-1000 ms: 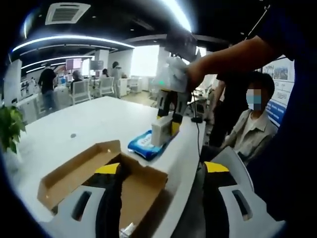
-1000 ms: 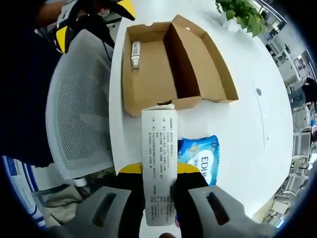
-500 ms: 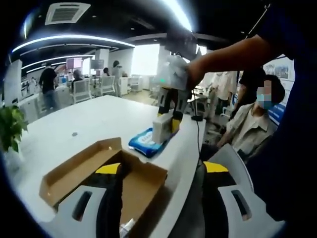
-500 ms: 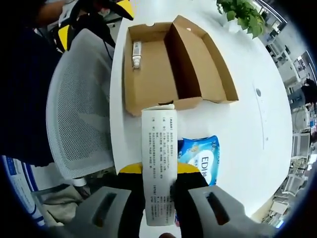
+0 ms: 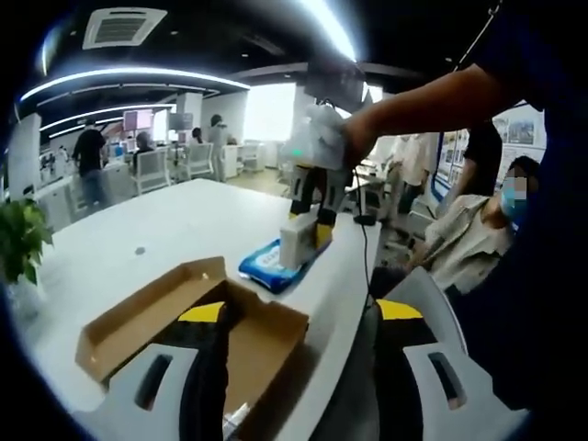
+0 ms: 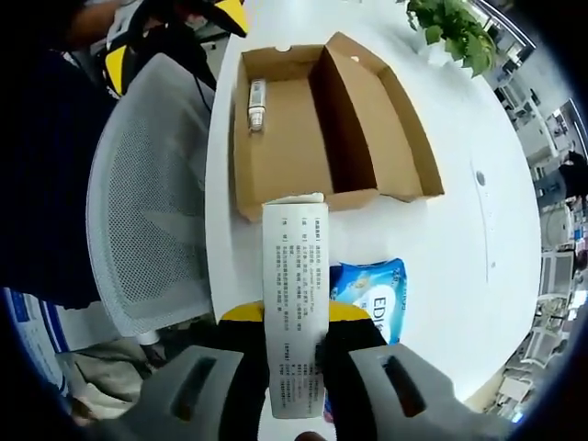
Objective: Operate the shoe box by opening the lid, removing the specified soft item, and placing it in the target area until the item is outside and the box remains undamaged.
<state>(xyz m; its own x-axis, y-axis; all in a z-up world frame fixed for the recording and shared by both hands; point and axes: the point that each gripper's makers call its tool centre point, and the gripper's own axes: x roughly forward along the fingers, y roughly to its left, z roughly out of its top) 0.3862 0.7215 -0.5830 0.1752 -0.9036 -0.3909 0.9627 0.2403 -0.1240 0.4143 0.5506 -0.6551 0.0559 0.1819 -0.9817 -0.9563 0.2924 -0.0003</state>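
White and broad, the table (image 5: pixel 184 230) carries everything, set in an open-plan office lit by ceiling light strips.

In the left gripper view, nearest the lens, the left gripper (image 5: pixel 299 317) has its yellow-tipped jaws spread wide, one over the shoe box (image 5: pixel 184 322) and one off the table edge, pinching nothing. Just past them the cardboard shoe box lies open at the near table edge, lid folded back flat. Beyond it a blue soft pack (image 5: pixel 271 262) rests on the table, outside the box. Above that pack the right gripper (image 5: pixel 308 234) hangs from a person's arm, pinching a white carton (image 5: pixel 296 246). Farther off stand one potted plant (image 5: pixel 18 239), office chairs and several people.

The right gripper view looks down from above. Its own jaws are pressed onto the white carton (image 6: pixel 296 303), whose printed face rises up the middle. Beside it lies the blue soft pack (image 6: pixel 377 299), then the shoe box (image 6: pixel 312 129) with its interior exposed: one small white tube (image 6: pixel 256 104) lies in the near tray, which the left gripper view barely shows. A white mesh chair (image 6: pixel 147 202) stands beside the table (image 6: pixel 459 230), and the plant (image 6: pixel 455 28) sits at the far end.

Count: one box, one pack, one carton, one tube.
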